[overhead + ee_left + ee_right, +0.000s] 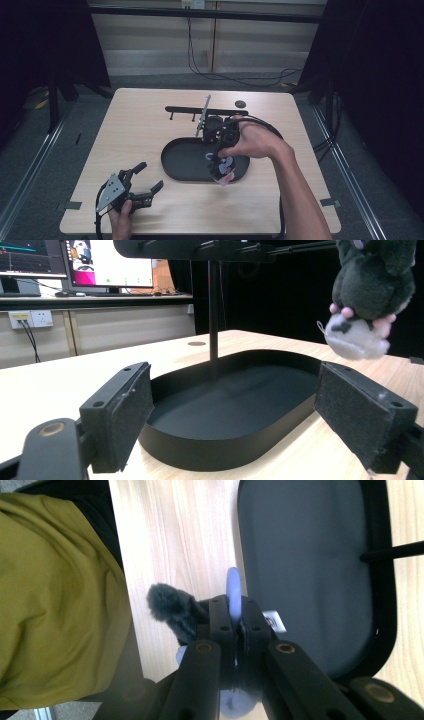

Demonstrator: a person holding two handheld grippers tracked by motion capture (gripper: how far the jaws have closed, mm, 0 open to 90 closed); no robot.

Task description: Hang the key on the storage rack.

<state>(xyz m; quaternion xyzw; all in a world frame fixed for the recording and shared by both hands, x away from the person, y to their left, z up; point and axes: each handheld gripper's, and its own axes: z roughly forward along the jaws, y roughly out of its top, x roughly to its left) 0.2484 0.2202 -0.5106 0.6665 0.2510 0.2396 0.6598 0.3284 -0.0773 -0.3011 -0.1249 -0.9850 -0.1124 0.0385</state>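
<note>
High view: wood table [140,125], black oval tray [182,162], grey floor [30,165], dark curtains [385,75].

No legible text or labels

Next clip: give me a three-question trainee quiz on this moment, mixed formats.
1. True or false: the left gripper is shut on something.
2. What does the right gripper hold: (a) plush toy, (b) cable, (c) nothing?
3. Fill in: the toy hangs above the black oval ___.

Key: 1 false, its jaws are spread and empty; 2 a; 3 tray.
</note>
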